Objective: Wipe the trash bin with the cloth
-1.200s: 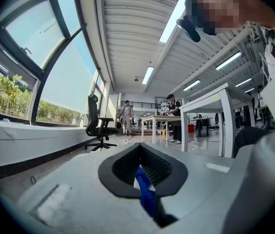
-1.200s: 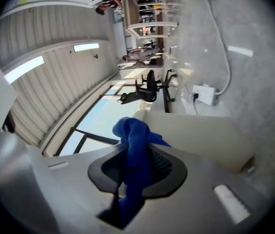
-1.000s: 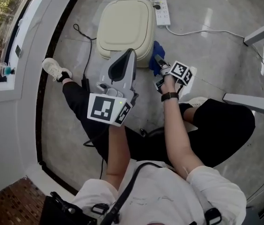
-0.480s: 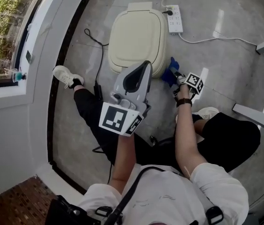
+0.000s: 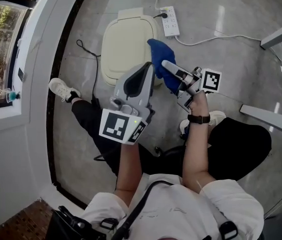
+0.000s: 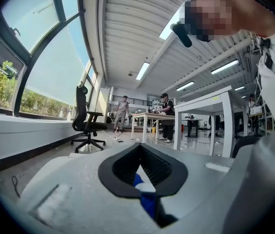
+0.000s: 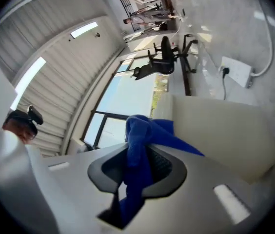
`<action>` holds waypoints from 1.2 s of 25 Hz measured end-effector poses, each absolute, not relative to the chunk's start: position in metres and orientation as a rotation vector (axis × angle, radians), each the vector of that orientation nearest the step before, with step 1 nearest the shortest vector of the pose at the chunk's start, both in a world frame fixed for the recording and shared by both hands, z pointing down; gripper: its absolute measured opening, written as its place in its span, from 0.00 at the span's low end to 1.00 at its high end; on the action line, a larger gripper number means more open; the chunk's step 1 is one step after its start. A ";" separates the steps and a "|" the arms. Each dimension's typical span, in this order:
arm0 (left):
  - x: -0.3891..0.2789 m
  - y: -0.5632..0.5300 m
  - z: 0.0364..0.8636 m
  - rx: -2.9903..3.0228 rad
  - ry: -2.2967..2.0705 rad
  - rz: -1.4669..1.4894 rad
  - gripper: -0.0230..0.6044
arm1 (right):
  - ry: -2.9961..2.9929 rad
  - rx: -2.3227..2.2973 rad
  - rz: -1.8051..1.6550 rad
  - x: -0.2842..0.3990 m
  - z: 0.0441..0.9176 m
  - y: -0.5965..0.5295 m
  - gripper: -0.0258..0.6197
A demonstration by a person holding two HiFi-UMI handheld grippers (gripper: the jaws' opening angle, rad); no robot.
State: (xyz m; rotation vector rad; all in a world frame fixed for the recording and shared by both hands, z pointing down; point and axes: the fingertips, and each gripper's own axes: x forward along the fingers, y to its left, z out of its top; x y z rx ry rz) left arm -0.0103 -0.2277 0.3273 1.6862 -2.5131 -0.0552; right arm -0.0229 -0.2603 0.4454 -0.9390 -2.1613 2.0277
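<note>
My right tool pinches blue cloth: soft, light, floppy. Hold bunched middle. My left tool closed, empty. Bin hard, smooth, may slide.

Smooth lid with soft satin sheen on cream rounded plastic trash bin. By bin's edge, deep-blue cloth: soft, matt, fuzzy weave, crumpled folds. Near bin, right gripper and left gripper: matt grey plastic shells, fine-grained. Black jaw pads: ribbed, rubbery. Around bin, grey stone-like floor: polished, glossy, mirrors lights. Behind bin, white power strip: smooth plastic.
</note>
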 end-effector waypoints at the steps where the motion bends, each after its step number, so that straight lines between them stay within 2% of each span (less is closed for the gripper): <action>1: -0.012 -0.228 0.328 1.681 -2.516 -0.057 0.04 | -2.153 -0.852 2.090 -0.026 0.464 -0.264 0.15; 4: -0.016 -0.228 0.330 1.669 -2.514 -0.058 0.04 | -2.096 -0.529 2.266 -0.031 0.543 -0.280 0.14; 8: -0.024 -0.227 0.335 1.646 -2.501 -0.105 0.04 | -1.923 -0.078 2.173 -0.030 0.686 -0.264 0.14; 12: -0.030 -0.228 0.340 1.634 -2.504 -0.078 0.04 | -1.897 0.160 1.758 -0.019 0.799 -0.252 0.14; 16: -0.028 -0.229 0.342 1.638 -2.505 -0.038 0.04 | -1.844 0.145 1.535 -0.018 0.843 -0.245 0.13; 21: -0.021 -0.230 0.341 1.650 -2.491 -0.027 0.04 | -1.909 0.045 1.624 -0.022 0.794 -0.258 0.14; 25: -0.020 -0.234 0.333 1.678 -2.507 -0.049 0.04 | -2.157 -0.186 1.731 -0.046 0.668 -0.293 0.14; 30: -0.014 -0.235 0.326 1.692 -2.517 -0.088 0.04 | -2.369 -0.619 1.936 -0.039 0.497 -0.320 0.14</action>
